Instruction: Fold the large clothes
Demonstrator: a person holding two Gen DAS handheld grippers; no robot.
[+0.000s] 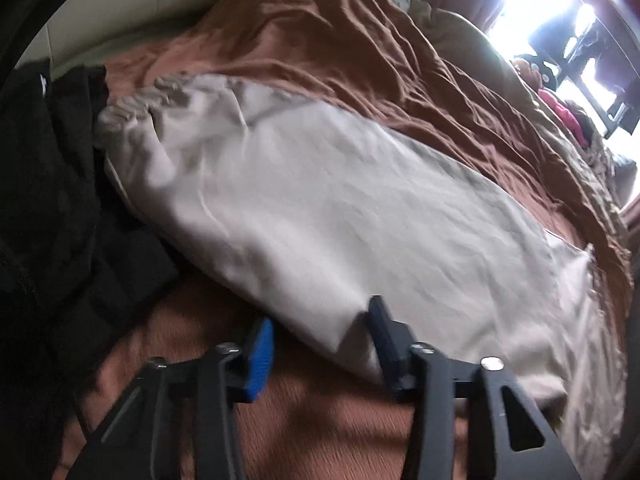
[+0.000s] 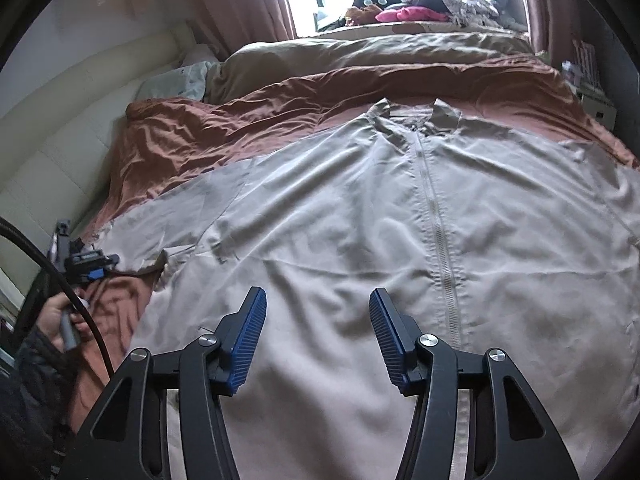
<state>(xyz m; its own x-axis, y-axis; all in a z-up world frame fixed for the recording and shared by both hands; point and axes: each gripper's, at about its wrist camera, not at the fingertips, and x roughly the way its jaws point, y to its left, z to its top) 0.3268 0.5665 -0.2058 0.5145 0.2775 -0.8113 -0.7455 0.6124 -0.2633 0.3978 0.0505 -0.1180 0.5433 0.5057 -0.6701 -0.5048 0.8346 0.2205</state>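
Beige jacket flat on bedspread

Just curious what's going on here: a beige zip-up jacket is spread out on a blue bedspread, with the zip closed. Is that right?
Not quite. The bedspread is rust brown, not blue, as the right wrist view shows. The beige zip-up jacket does lie spread on it, zip closed.

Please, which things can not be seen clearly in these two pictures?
- Left wrist view: the dark clothes at the left are blurred and in shadow; their kind is unclear.
- Right wrist view: the beige jacket has its hem cut off by the bottom edge and its right sleeve by the right edge.
- Both views: the windowsill items are small against the glare.
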